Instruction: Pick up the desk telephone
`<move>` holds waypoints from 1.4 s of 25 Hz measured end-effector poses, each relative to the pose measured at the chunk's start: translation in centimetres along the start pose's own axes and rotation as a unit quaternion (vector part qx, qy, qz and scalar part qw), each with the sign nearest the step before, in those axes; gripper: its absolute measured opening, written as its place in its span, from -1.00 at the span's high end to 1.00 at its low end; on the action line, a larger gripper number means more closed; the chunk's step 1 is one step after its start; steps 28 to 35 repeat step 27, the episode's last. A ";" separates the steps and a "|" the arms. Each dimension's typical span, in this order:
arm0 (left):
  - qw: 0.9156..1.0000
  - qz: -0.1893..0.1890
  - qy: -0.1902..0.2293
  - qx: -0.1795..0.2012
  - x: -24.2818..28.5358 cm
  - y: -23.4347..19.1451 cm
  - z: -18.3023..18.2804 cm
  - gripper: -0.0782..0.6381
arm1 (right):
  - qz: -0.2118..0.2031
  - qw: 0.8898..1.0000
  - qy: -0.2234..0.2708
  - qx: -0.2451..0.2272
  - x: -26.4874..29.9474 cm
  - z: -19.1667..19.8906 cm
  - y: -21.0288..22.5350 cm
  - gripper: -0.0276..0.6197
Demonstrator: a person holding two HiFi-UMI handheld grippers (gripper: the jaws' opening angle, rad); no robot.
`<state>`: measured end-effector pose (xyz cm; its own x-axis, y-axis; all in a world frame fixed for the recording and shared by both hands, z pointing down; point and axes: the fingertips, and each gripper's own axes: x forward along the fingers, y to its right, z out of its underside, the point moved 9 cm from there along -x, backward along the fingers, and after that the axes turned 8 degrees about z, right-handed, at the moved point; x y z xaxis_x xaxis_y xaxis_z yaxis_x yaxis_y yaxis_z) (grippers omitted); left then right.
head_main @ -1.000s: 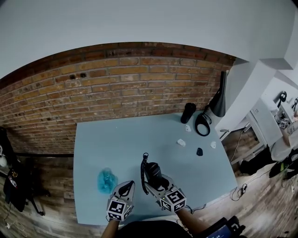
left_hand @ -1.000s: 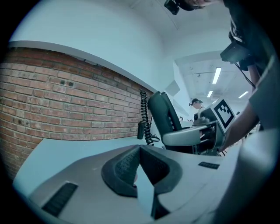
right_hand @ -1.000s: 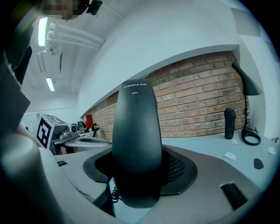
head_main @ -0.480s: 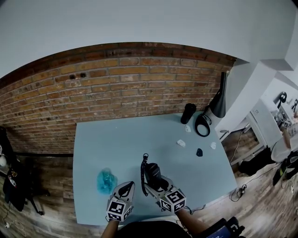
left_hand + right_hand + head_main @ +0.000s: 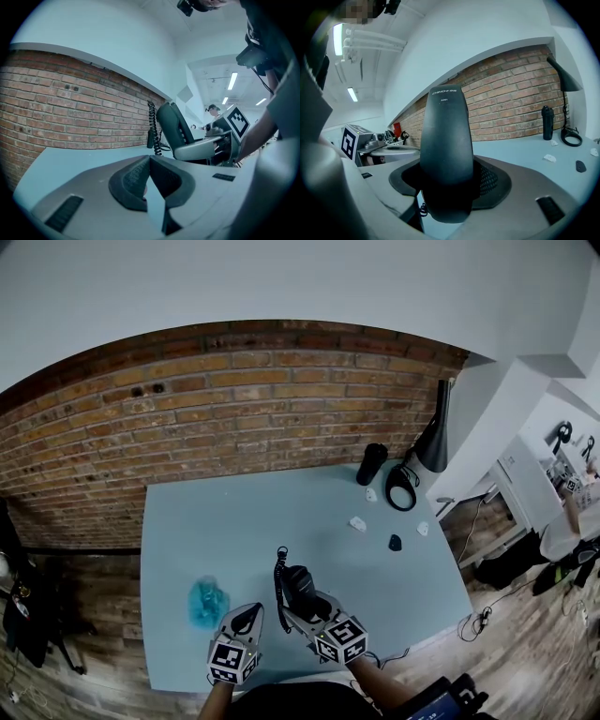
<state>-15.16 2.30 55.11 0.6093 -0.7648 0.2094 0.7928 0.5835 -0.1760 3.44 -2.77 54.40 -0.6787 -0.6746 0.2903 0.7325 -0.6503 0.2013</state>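
The right gripper (image 5: 447, 185) has its jaws clamped on the black telephone handset (image 5: 444, 140), which stands upright between them with its coiled cord (image 5: 153, 126) dangling. Just beside it, the left gripper (image 5: 151, 174) has its jaws pinched together on nothing. Both are at the near edge of the light-blue desk (image 5: 234, 521). A bottle (image 5: 372, 463) and a lamp (image 5: 434, 442) are way off in the far right corner.

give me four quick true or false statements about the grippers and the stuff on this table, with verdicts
1. The right gripper is shut on the phone. True.
2. The left gripper holds the blue object. False: its fingers are together on nothing, and the blue object lies on the table to its left.
3. A black bottle stands by the brick wall. True.
4. The lamp stands at the table's left edge. False: it stands at the far right corner.
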 end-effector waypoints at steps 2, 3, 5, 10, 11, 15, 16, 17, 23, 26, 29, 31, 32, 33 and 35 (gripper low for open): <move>1.000 0.000 -0.001 -0.001 0.0 0.0 0.1 0.77 | -0.002 1.000 -0.005 -0.010 0.0 0.2 -0.2 0.08; 1.000 -0.001 -0.001 -0.001 -0.1 0.0 0.2 0.77 | -0.002 1.000 -0.007 -0.012 0.0 0.2 -0.3 0.08; 1.000 -0.002 -0.001 -0.001 -0.1 0.0 0.2 0.77 | -0.002 1.000 -0.008 -0.011 0.1 0.4 -0.4 0.08; 1.000 -0.002 -0.002 -0.001 -0.2 0.0 0.1 0.77 | -0.004 1.000 -0.010 -0.008 0.2 0.3 -0.6 0.08; 1.000 -0.002 -0.003 -0.001 -0.3 0.0 0.1 0.77 | -0.005 1.000 -0.010 -0.009 0.2 0.3 -0.6 0.08; 1.000 0.000 -0.004 -0.001 -0.1 0.0 0.2 0.77 | -0.001 1.000 -0.017 -0.007 0.2 0.4 -0.3 0.08; 1.000 0.000 -0.004 -0.001 -0.1 0.1 0.3 0.77 | 0.000 1.000 -0.019 -0.007 0.2 0.6 -0.2 0.08; 1.000 0.001 -0.005 -0.001 -0.1 0.1 0.3 0.77 | 0.001 1.000 -0.023 -0.007 0.3 0.7 -0.1 0.08; 1.000 0.004 -0.010 -0.001 0.1 0.2 0.5 0.77 | 0.004 0.999 -0.039 -0.009 0.5 1.2 0.3 0.08; 1.000 0.003 -0.012 -0.002 0.2 0.1 0.6 0.77 | 0.005 0.999 -0.045 -0.007 0.7 1.4 0.6 0.08; 1.000 0.003 -0.012 -0.003 0.3 0.1 0.6 0.77 | 0.005 0.999 -0.048 -0.006 0.8 1.5 0.7 0.08; 1.000 0.003 -0.012 -0.003 0.3 0.1 0.6 0.77 | 0.005 0.999 -0.048 -0.006 0.8 1.5 0.7 0.08; 1.000 0.003 -0.012 -0.003 0.3 0.1 0.6 0.77 | 0.005 0.999 -0.048 -0.006 0.8 1.5 0.7 0.08; 1.000 0.003 -0.012 -0.003 0.3 0.1 0.6 0.77 | 0.005 0.999 -0.048 -0.006 0.8 1.5 0.7 0.08; 1.000 0.003 -0.012 -0.003 0.3 0.1 0.6 0.77 | 0.005 0.999 -0.048 -0.006 0.8 1.5 0.7 0.08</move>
